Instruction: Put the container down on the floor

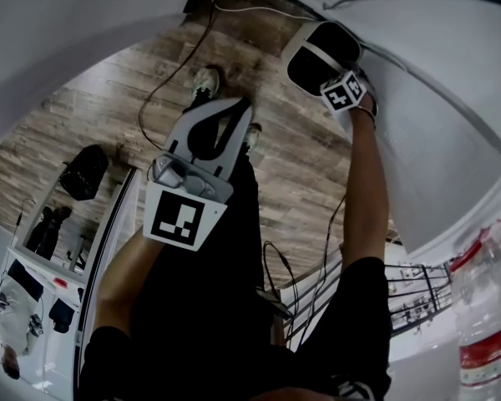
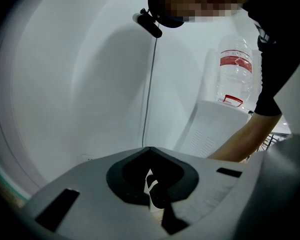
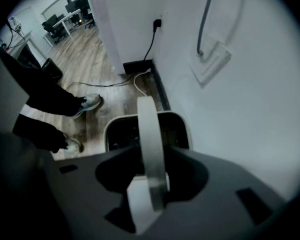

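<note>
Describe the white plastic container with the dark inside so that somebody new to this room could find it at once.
Follow the brown wood-plank floor to the foot of the white wall, just beyond the person's pale shoes. The container is there: a rounded box with white rim, dark inside and white arched handle, unlike the soft black bag farther off.

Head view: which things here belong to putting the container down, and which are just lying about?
Job: container; its white handle, between the jaws of the open right tool; wooden floor.
Lying about: black bag; loose cables; water bottle; wire rack; the left tool, idle.
</note>
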